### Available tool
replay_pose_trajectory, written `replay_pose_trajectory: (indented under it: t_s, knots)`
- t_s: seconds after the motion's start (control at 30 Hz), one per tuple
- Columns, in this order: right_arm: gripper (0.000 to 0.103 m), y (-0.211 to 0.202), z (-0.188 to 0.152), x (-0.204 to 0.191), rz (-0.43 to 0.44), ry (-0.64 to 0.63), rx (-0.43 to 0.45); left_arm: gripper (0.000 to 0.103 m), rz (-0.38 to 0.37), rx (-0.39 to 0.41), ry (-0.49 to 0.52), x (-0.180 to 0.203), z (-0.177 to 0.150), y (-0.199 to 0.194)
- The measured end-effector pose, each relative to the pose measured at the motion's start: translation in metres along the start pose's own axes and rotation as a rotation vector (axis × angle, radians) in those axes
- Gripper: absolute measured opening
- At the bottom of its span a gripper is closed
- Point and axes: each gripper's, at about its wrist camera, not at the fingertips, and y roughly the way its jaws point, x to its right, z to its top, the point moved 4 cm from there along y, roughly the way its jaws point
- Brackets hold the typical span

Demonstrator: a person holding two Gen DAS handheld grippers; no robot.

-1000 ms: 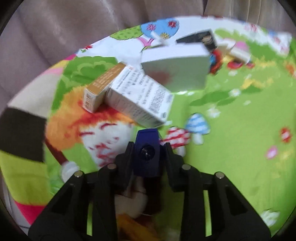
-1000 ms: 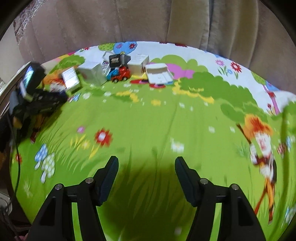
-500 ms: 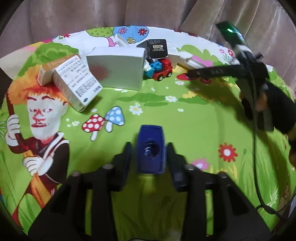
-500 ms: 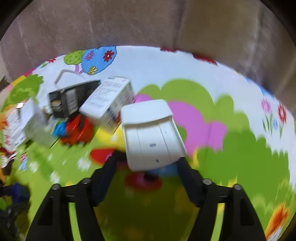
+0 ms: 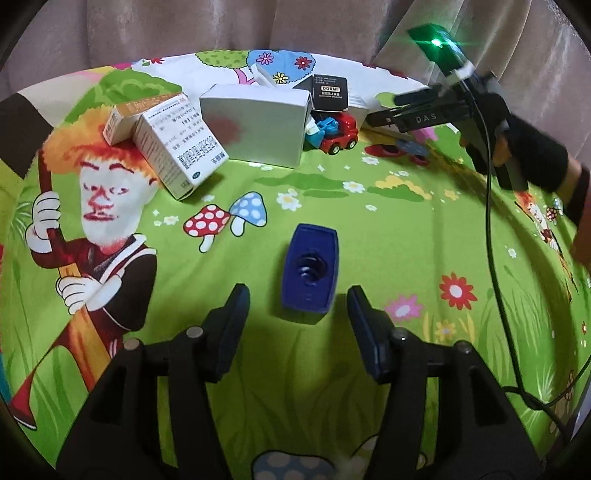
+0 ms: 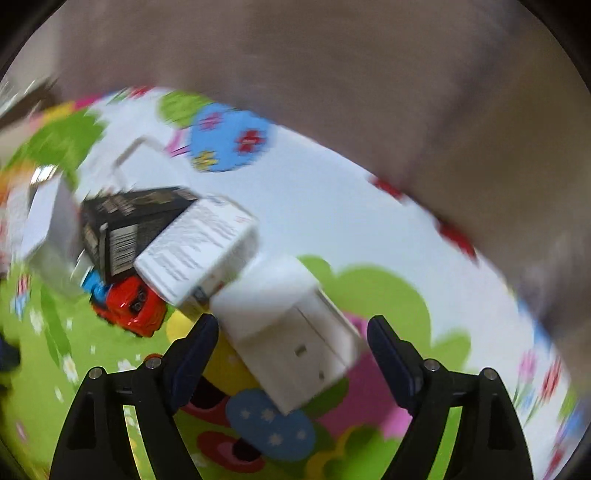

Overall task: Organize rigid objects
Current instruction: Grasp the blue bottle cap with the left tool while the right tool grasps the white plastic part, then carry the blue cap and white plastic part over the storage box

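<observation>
1. Currently, the left gripper (image 5: 297, 308) is seen pointing down at the cartoon-print mat (image 5: 388, 229); its jaws are spread and opening, with nothing pinched.
2. A dark blue cap-like piece (image 5: 309, 272) is lying flat on the green mat, just ahead of the fingertips and roughly centred on the gap; neither pad is touching it.
3. The right gripper (image 6: 291, 339) is also opening. A white flat box (image 6: 295, 336) is lying tilted between its fingers; no pad contact is visible, though the frame is blurred.
4. In the left view, the right gripper (image 5: 384, 110) is seen reaching in from the right toward the pile, carried by a dark-gloved hand (image 5: 532, 151).
5. A pile is clustered at the far edge of the mat:
   - orange-and-white carton (image 5: 142, 116) leaning behind a white printed medicine box (image 5: 181, 151);
   - large silver-white box (image 5: 258, 123) just right of these;
   - red-and-blue toy car (image 5: 334, 133) touching that box's right end;
   - black box (image 5: 330, 92) resting above the car.
6. In the right view, a white printed box (image 6: 199, 251) is seen leaning over the toy car, with the black box just behind it.
7. A curtain (image 5: 221, 26) is hanging behind the mat.
</observation>
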Motion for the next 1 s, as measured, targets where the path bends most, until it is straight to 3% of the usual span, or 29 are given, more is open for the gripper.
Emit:
replay_pose_trajectory:
  t_s: [0.13, 0.2, 0.27, 0.33, 0.4, 0.47, 0.5, 0.53, 0.63, 0.8, 0.87, 1.0]
  knots:
    - [0.085, 0.022, 0.01, -0.016, 0.109, -0.168, -0.074, 0.061, 0.016, -0.007, 0.001, 0.001, 0.003, 0.001]
    - [0.086, 0.026, 0.014, -0.012, 0.136, -0.195, -0.053, 0.062, 0.016, -0.011, 0.006, 0.0, 0.006, 0.004]
    - [0.086, 0.033, 0.013, 0.001, 0.217, -0.114, -0.063, 0.062, 0.017, -0.013, 0.002, -0.001, 0.01, 0.006]
    - [0.084, 0.032, 0.005, 0.009, 0.243, -0.07, -0.043, 0.062, 0.015, -0.011, -0.006, -0.002, 0.013, 0.008]
    - [0.067, 0.026, -0.004, 0.013, 0.245, -0.02, -0.02, 0.062, 0.031, -0.006, 0.008, 0.0, 0.014, 0.01]
    - [0.066, 0.016, -0.015, 0.016, 0.174, 0.03, -0.013, 0.058, 0.055, -0.008, 0.042, 0.007, 0.015, 0.012]
    - [0.066, 0.009, -0.022, 0.014, 0.13, 0.045, -0.01, 0.041, 0.066, -0.003, 0.064, 0.01, 0.014, 0.013]
    - [0.066, -0.001, -0.032, 0.011, 0.099, 0.067, -0.01, 0.031, 0.058, 0.002, 0.083, 0.015, 0.014, 0.012]
    - [0.066, -0.028, -0.068, -0.002, 0.072, 0.166, -0.026, 0.03, 0.071, 0.002, 0.092, 0.021, 0.014, 0.013]
    - [0.066, -0.071, -0.117, -0.025, 0.015, 0.295, -0.056, 0.03, 0.013, -0.024, 0.039, 0.03, 0.014, 0.011]
    - [0.066, -0.083, -0.13, -0.028, -0.015, 0.339, -0.076, 0.03, 0.037, -0.018, 0.051, 0.037, 0.016, 0.009]
    - [0.066, -0.127, -0.151, -0.025, -0.06, 0.39, -0.057, 0.03, 0.036, 0.033, 0.057, 0.058, 0.012, -0.027]
